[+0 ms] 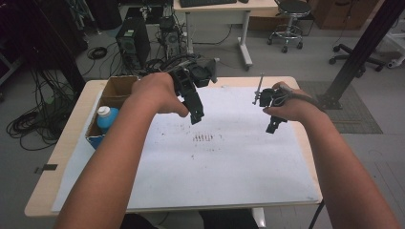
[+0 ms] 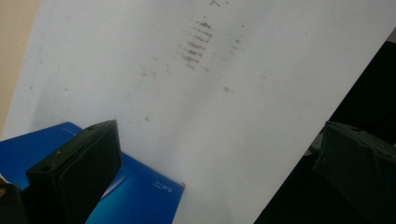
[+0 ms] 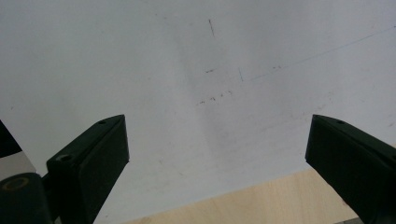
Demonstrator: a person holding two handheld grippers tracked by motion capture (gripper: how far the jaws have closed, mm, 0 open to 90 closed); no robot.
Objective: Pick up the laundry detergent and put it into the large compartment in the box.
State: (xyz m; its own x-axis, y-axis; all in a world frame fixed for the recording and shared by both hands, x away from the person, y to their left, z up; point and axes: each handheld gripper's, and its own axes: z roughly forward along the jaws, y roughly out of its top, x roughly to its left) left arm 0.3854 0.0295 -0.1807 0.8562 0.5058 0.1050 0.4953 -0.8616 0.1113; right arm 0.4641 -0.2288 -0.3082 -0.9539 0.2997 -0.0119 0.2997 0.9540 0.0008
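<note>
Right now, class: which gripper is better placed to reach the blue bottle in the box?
Left. The left gripper, open, hangs near the cardboard box holding the blue bottle; the right gripper, open, is farther off.

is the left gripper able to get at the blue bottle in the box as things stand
Probably yes: the left gripper hangs open and empty above the white sheet, the blue bottle stands upright in the open-topped box, nothing lying between.

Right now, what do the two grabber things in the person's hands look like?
Each hand-held gripper is black plastic. The left hand-held gripper is chunky, with a bundle of black cables trailing off its back. The right hand-held gripper looks slimmer, with a thin grey rod sticking up beside it. Up close, their jaws are flat, blocky black pads with small screw holes. The forearms are bare, with no sleeves.
</note>
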